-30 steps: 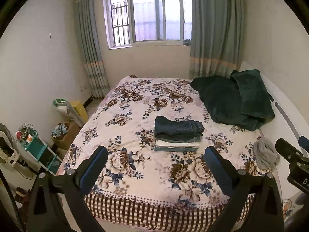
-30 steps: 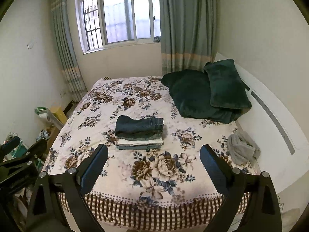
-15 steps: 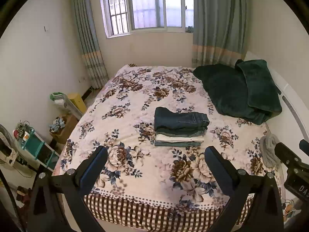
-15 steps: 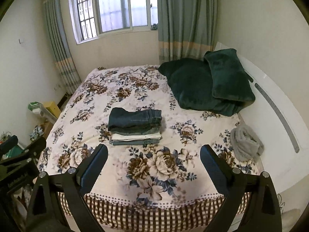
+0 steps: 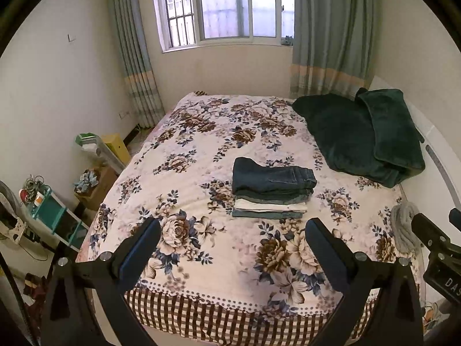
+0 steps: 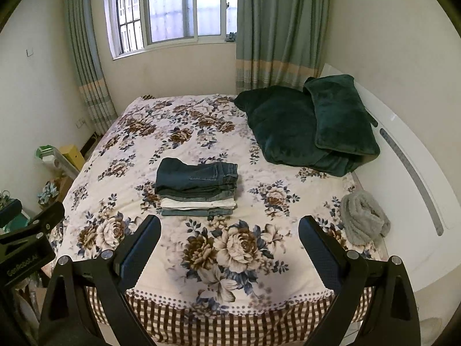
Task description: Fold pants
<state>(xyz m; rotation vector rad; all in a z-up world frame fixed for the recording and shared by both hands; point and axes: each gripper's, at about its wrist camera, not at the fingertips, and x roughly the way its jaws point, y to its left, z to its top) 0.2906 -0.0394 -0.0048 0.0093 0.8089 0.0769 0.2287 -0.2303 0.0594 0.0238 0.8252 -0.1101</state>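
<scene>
Nearest the lenses: left claw (image 5: pixel 232 243) and right claw (image 6: pixel 229 240), both spread wide, nothing between the fingers, held over the foot end of the bed (image 6: pixel 201 265), clear of the bedspread. Left claw body also seen at the left edge of the right wrist view; right claw body at the right edge of the left wrist view.

Beyond the fingertips, mid-bed: stack of folded pants (image 5: pixel 272 187) (image 6: pixel 197 186), dark blue denim uppermost, paler denim below, a white pair, a grey-blue pair lowest; edges squared, lying flat on the floral bedspread.

Right of the stack, near the white headboard (image 6: pixel 403 155): grey rolled garment (image 6: pixel 363 216), well apart from the stack.

Farther along the headboard side: dark green blanket (image 6: pixel 282 127) with dark green pillow (image 6: pixel 340 115) on top.

Floor, left of the bed: teal shelf unit (image 5: pixel 53 213) with small items on top, contents too small to tell; brown cardboard box (image 5: pixel 96 184) with a blue-grey bundle on it; yellow box (image 5: pixel 116 147).

Far wall: window (image 6: pixel 173 8), grey-green curtains (image 6: pixel 276 28) either side.
</scene>
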